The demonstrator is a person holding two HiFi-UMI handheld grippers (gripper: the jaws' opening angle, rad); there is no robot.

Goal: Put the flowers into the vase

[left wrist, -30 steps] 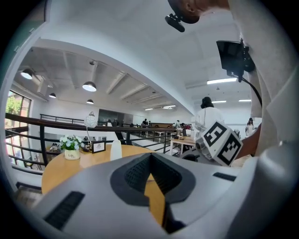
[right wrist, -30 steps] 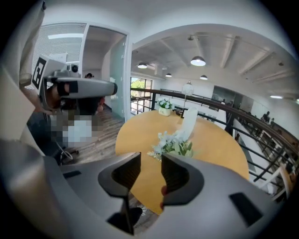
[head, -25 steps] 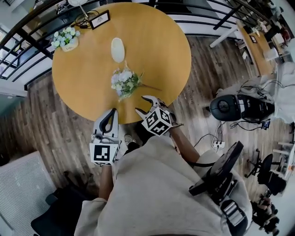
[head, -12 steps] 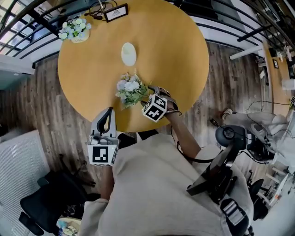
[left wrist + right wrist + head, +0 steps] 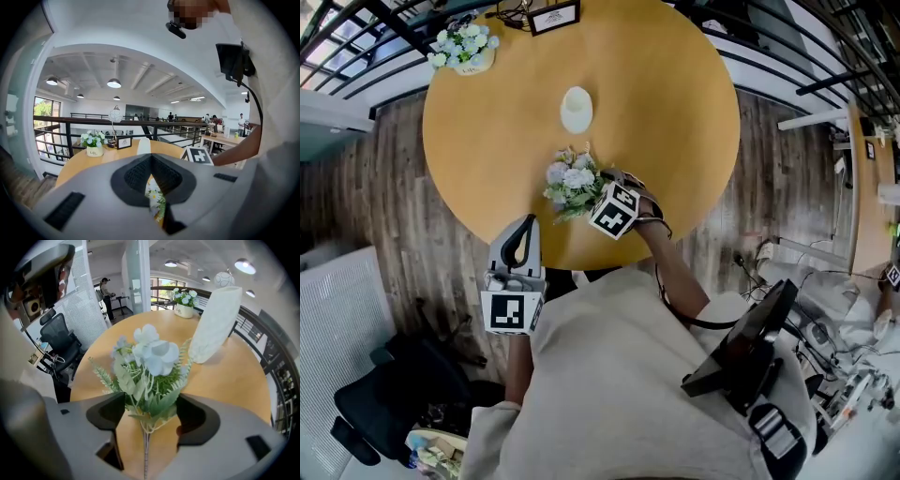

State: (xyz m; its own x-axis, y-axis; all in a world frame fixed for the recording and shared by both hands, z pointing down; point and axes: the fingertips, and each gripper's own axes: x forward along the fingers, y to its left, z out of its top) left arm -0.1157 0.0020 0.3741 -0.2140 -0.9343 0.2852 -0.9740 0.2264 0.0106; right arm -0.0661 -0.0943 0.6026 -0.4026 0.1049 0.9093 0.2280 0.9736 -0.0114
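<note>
Well now, the flowers (image 5: 572,183) lie flat on the round table (image 5: 675,94), near the edge closest to the person. Their heads point toward the white vase (image 5: 576,109), which stands a little beyond them, apart from the blooms.

The right gripper (image 5: 600,190) is tipped down over the bunch. Its jaws have just been opening and stand wide, one on each side of the thin stem (image 5: 145,446) just below the foliage, with neither pad pressing on it. The left gripper (image 5: 523,231) hangs off the table's near edge, its jaws brought together on nothing.

From where I stand the bunch looks like a light thing. It has pale soft petals and floppy leaves up top, and a single wiry stalk that is probably stiff enough to steer by. I'd say the stalk is the place to pinch, just beneath the leaves. A squeeze on the heads would crush them and give no control. So thin a stem may twist or slip between the pads, so a firm, centred bite seems wise. The vase looks slim and may tip if the stem knocks its rim.
</note>
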